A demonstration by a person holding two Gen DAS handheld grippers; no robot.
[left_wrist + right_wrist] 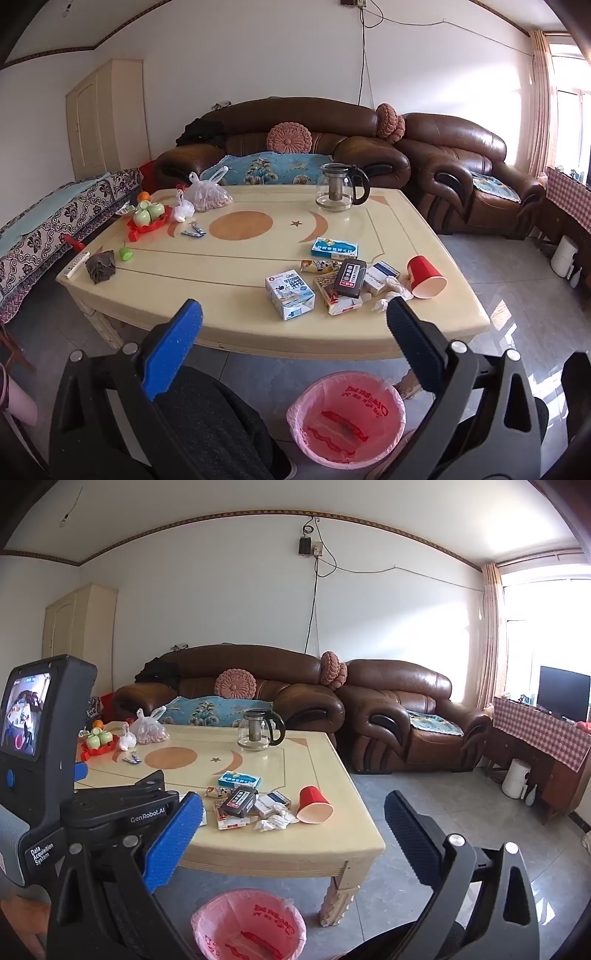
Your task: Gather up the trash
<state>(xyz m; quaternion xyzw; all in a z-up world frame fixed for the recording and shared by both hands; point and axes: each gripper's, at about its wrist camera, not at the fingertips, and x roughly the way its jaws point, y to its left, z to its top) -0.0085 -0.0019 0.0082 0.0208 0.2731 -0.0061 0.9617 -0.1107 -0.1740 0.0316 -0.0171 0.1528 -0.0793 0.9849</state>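
Trash lies near the front right of the cream table (229,314): a tipped red paper cup (425,276), crumpled tissue (393,293), a milk carton (290,293), a black box (349,277), small cartons and wrappers. A bin with a pink liner (345,417) stands on the floor below the table edge. My left gripper (294,314) is open and empty, held before the table above the bin. My right gripper (293,808) is open and empty, to the right of the left device (40,760). The cup (314,804), the tissue (273,822) and the bin (249,925) also show in the right wrist view.
A glass teapot (340,188), a bag of nuts (208,194), a red tray with green cups (147,218), a remote (75,264) and a dried lotus pod (100,266) sit on the table. Brown leather sofas (295,147) stand behind it. A checked-cloth cabinet with a TV (561,694) is at the right.
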